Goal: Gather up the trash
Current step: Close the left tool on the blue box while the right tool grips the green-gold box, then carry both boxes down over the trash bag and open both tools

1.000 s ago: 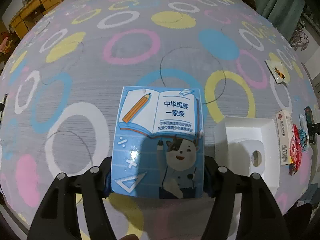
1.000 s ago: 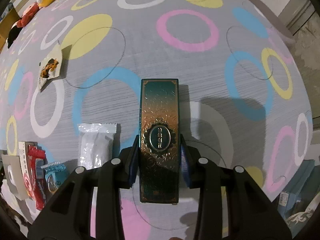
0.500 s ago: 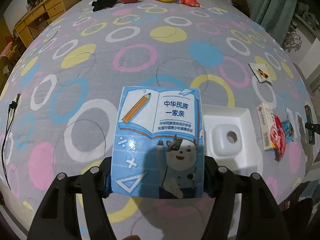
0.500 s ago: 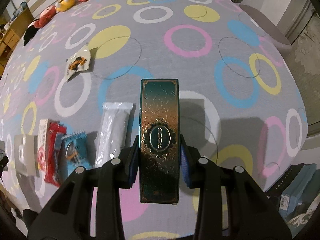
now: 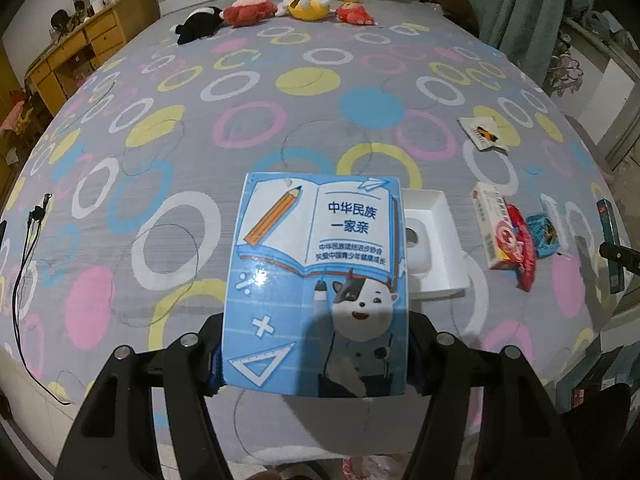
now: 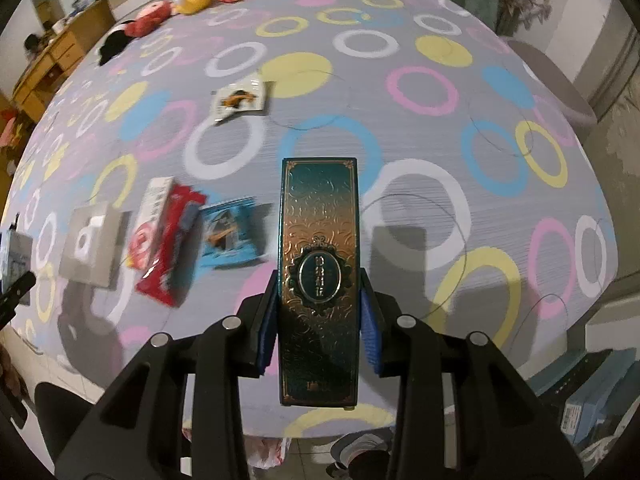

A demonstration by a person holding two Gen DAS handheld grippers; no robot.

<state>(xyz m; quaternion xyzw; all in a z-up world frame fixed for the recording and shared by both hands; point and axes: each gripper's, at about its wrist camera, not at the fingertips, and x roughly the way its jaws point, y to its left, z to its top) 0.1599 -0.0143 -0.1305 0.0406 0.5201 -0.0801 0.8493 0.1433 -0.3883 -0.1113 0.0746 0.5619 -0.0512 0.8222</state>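
Observation:
My left gripper [image 5: 314, 354] is shut on a blue cartoon box [image 5: 316, 280] with a pencil and cow picture, held well above the bed. My right gripper [image 6: 319, 320] is shut on a long dark green box with gold patterns [image 6: 319, 272], also lifted. On the bed lie a white open box [image 5: 434, 240], a white-and-red carton [image 5: 494, 224], a red wrapper [image 5: 520, 248], a blue snack packet [image 5: 542, 232] and a white packet [image 5: 482, 133]. They also show in the right wrist view: white box [image 6: 94, 244], red wrapper [image 6: 168, 256], blue packet [image 6: 230, 238], white packet [image 6: 240, 100].
The bed has a grey cover with coloured rings [image 5: 240, 120]. Plush toys [image 5: 304, 6] line its far edge. A wooden desk [image 5: 80, 48] stands at left, a black cable [image 5: 28, 264] lies on the left side, curtains [image 5: 516, 8] hang at right. Boxes [image 6: 592, 396] sit on the floor.
Both grippers have pulled back and up from the bed with their boxes still held. More of the bed, its near edge and the floor now show.

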